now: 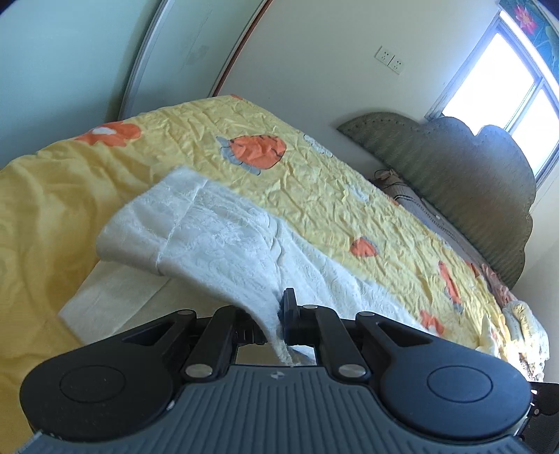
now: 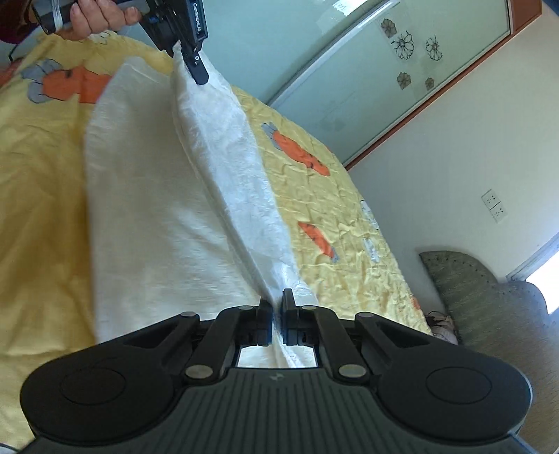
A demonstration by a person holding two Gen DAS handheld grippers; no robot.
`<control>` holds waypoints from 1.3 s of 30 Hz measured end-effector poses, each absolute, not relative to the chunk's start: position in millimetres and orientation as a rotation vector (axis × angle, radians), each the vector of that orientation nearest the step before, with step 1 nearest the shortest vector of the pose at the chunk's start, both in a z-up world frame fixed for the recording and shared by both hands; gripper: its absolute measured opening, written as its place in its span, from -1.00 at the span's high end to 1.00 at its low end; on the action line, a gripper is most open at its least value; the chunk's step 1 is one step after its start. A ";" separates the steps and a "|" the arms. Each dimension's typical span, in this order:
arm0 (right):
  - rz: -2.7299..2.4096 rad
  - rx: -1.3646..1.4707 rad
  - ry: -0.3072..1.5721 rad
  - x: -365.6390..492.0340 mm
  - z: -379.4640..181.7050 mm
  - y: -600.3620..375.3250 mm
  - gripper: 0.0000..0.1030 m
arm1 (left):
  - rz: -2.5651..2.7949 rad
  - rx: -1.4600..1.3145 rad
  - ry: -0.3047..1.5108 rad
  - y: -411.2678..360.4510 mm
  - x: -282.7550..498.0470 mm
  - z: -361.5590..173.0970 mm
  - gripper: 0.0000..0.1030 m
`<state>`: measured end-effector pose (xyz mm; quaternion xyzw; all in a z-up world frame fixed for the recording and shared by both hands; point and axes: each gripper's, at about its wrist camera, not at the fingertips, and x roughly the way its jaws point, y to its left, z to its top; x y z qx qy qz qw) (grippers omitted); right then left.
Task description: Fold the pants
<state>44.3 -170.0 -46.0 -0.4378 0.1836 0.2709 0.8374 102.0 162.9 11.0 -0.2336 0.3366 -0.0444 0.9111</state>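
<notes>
Pants, white and textured, lay partly on the yellow quilt of the bed, with one edge lifted off it. In the left wrist view, the left gripper was clenched on that raised edge, the cloth pinched between its jaws and draping away toward a hemmed end that hung clear of the quilt. The gripper angled downward over the bed. Judged from this, the fold would go best with the edge kept taut and carried level, so the lifted layer lands square on the layer beneath.

In the right wrist view, the right gripper was likewise closed on the pants, gripping a ridge of cloth that ran straight up to the left gripper, held in a person's hand. Both grippers tilted downward, well apart along the same edge. Moving them together, at one height, should keep the ridge from sagging or twisting.
</notes>
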 end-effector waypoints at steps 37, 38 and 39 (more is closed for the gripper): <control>-0.160 0.024 0.766 11.6 -75.0 -402.0 0.78 | -0.166 -0.223 0.723 95.5 87.9 45.2 0.34; -0.221 0.070 0.747 6.7 -75.3 -411.9 0.78 | -0.229 -0.219 0.734 79.7 91.9 43.0 0.33; -0.276 0.098 0.714 2.9 -70.5 -415.5 0.77 | -0.290 -0.203 0.742 63.1 94.7 41.0 0.33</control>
